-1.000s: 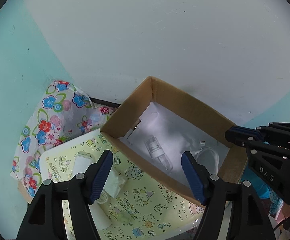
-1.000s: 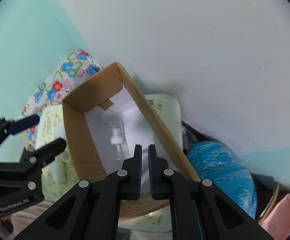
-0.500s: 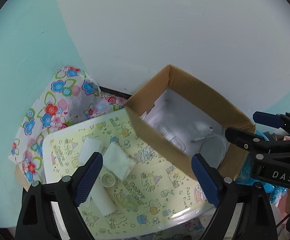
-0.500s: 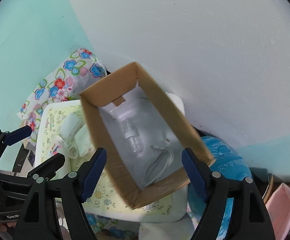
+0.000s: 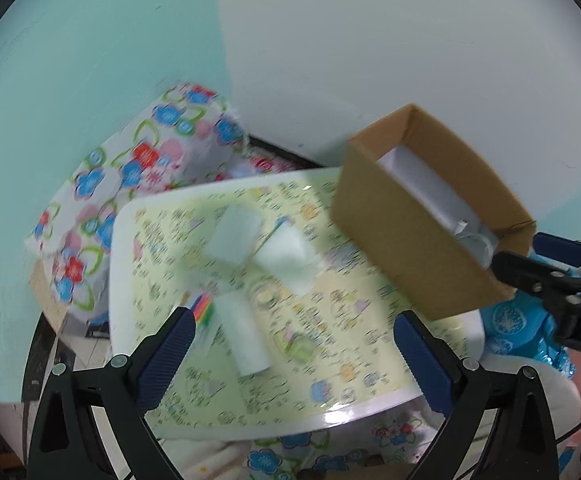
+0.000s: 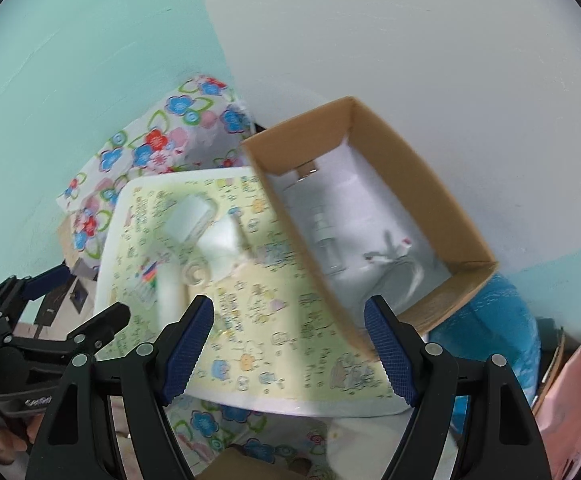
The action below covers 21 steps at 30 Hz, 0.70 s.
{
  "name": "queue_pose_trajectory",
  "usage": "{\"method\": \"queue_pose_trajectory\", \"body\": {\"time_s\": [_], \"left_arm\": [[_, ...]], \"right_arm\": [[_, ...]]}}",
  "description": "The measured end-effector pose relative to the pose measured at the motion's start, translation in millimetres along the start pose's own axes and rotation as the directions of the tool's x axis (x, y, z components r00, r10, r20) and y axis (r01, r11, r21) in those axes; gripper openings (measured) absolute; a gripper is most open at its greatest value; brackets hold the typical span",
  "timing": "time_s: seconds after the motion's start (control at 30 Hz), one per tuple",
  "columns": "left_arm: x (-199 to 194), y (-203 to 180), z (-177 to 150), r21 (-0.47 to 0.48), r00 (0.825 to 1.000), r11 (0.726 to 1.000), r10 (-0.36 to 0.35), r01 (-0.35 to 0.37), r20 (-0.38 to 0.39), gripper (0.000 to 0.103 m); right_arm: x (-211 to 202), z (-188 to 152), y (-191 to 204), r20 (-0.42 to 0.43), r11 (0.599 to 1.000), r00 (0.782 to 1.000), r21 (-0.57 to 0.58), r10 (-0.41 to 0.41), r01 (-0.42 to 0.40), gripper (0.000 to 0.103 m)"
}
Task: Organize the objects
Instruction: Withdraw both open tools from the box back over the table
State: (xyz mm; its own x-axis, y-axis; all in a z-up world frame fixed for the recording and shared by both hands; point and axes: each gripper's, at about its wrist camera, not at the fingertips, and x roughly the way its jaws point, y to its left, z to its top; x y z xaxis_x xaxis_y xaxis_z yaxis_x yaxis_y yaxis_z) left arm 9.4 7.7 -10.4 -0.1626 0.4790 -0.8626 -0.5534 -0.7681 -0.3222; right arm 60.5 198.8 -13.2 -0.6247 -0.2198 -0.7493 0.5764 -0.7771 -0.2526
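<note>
Left gripper [image 5: 296, 350] jaws opening, nothing between | right gripper [image 6: 290, 350] jaws spread, empty | white paper roll [image 5: 242, 334], clear pouches left of brown cardboard box [image 5: 418, 248] on yellow-patterned tabletop [image 5: 350, 364]

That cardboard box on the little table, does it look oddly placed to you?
Somewhat. The cardboard box sits skewed on the table, and one corner seems to stick out past the edge above a blue bag. Inside, a spray bottle lies on its side.
</note>
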Motion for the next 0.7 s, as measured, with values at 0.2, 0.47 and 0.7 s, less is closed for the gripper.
{"method": "queue_pose_trajectory", "body": {"time_s": [0.2, 0.47, 0.7], "left_arm": [[2, 32, -22, -0.036, 1.000, 0.999, 0.004, -0.004, -0.013, 0.100], [10, 62, -38, -0.078, 1.000, 0.997, -0.011, 0.010, -0.018, 0.100], [39, 85, -50, -0.104, 0.998, 0.994, -0.019, 0.013, -0.057, 0.100]], "right_arm": [[8, -8, 34, -0.004, 0.999, 1.000, -0.045, 0.011, -0.011, 0.081], [28, -16, 71, -0.002, 0.995, 1.000, -0.101, 0.021, -0.021, 0.081], [67, -23, 89, -0.041, 0.994, 0.998, -0.090, 0.057, -0.061, 0.081]]}}
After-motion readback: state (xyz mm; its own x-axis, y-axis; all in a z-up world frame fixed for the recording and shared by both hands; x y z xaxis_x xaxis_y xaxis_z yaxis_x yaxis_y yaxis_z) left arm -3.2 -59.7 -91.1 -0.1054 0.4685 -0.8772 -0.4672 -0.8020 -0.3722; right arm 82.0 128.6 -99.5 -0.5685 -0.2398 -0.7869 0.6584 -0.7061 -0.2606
